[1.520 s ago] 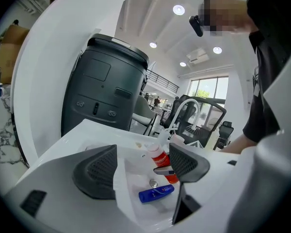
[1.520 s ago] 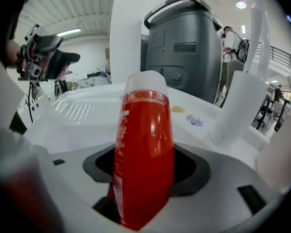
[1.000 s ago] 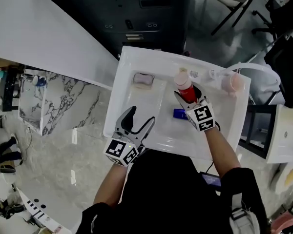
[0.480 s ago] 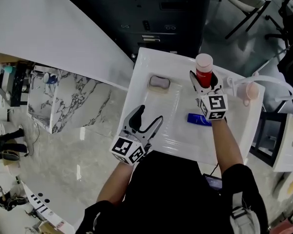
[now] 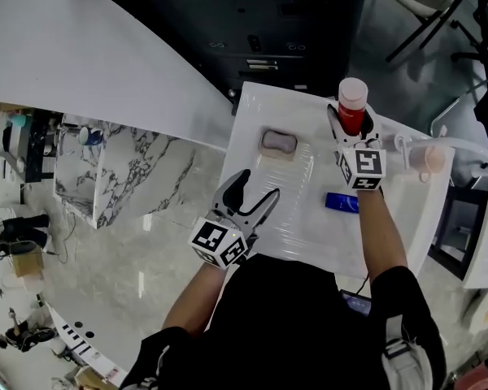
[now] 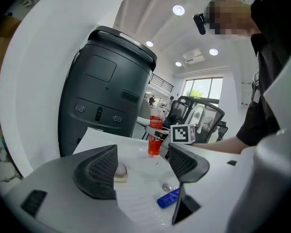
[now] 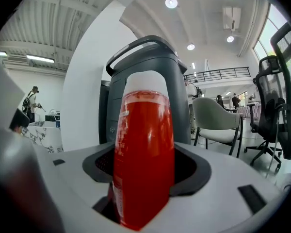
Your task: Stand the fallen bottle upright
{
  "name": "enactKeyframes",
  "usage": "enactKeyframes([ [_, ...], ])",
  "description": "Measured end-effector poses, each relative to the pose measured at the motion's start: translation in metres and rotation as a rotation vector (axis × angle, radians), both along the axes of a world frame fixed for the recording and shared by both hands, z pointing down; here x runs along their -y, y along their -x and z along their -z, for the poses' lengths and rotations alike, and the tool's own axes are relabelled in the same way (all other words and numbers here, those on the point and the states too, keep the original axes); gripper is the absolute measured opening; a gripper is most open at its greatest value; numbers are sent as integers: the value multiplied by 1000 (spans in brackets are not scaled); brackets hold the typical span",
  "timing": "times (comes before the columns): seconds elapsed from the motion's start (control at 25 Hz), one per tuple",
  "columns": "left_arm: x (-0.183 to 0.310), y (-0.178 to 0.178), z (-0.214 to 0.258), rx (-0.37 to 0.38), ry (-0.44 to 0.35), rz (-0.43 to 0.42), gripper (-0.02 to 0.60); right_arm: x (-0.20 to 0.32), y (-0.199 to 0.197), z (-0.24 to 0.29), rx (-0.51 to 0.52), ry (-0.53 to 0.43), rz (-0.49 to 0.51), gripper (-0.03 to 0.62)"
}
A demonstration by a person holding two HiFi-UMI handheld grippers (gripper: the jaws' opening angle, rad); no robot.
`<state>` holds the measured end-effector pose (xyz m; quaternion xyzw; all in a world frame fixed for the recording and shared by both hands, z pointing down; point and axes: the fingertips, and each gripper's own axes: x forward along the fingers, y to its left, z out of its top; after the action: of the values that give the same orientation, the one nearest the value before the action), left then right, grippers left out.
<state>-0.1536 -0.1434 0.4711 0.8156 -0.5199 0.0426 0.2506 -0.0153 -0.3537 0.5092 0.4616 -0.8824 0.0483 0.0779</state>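
Observation:
A red bottle with a white cap (image 5: 352,104) stands upright near the far edge of the white sink unit (image 5: 309,250). My right gripper (image 5: 351,125) is shut on the red bottle, one jaw on each side of its body. In the right gripper view the red bottle (image 7: 144,149) fills the gap between the two dark jaws. The left gripper view shows the red bottle (image 6: 154,135) in the distance, upright. My left gripper (image 5: 250,195) is open and holds nothing, over the front left part of the sink basin.
A pale soap bar (image 5: 278,143) lies at the basin's back left. A small blue bottle (image 5: 341,202) lies on its side in the basin by my right forearm. A tap (image 5: 427,154) stands at the right. A dark grey machine (image 6: 104,96) rises behind the sink.
My right gripper carried the red bottle from the middle of the basin toward the far edge and turned it from tilted to upright. My left gripper shifted a little across the basin, still open.

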Motion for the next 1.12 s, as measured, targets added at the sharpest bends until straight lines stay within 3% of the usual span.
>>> enactKeyframes([
  [0.68,-11,20,-21,4,64,0,345,-2,5,1,17,-125,-63,295],
  [1.12,-17,17,-19,2,61,-6,345,-17,-6,-1,38,-136,-94,295],
])
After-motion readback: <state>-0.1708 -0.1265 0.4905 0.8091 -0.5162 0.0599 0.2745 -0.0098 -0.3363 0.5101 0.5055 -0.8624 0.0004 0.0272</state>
